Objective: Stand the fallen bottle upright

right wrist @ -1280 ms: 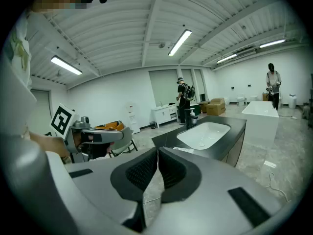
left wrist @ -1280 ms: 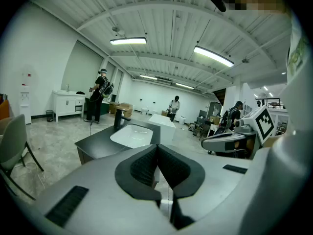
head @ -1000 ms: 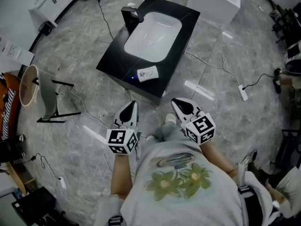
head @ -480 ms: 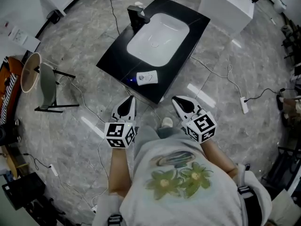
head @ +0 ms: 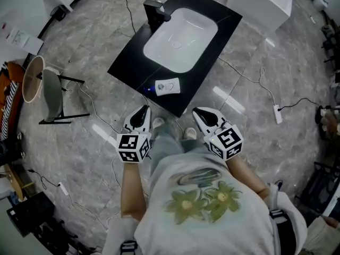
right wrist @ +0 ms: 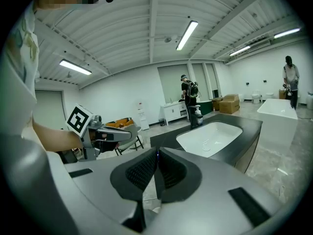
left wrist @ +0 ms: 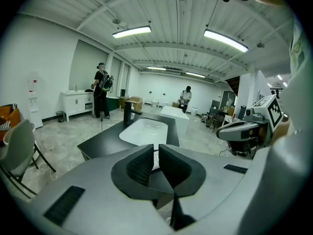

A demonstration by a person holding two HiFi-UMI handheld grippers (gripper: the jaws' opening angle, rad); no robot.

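A small white bottle [head: 167,85] lies flat near the front edge of the black counter [head: 133,62], which holds a white sink basin [head: 180,36]. In the left gripper view a sliver of the bottle [left wrist: 156,159] shows past the jaws. My left gripper [head: 142,112] is shut and empty, just short of the counter's front edge, below and left of the bottle. My right gripper [head: 199,112] is off the counter's near corner, its jaws together with nothing in them. The left gripper [left wrist: 156,148] and right gripper [right wrist: 156,153] both point at the counter.
A black faucet [head: 154,9] and an upright pump bottle [right wrist: 198,114] stand at the sink's far end. A chair [head: 53,94] stands on the left, a white block [head: 260,1] behind the counter. Cables and a power strip [head: 277,113] lie on the floor. People [left wrist: 101,89] stand far off.
Both grippers have moved forward to the counter's front edge, and the counter now lies closer in the head view. Their jaws have stayed together.
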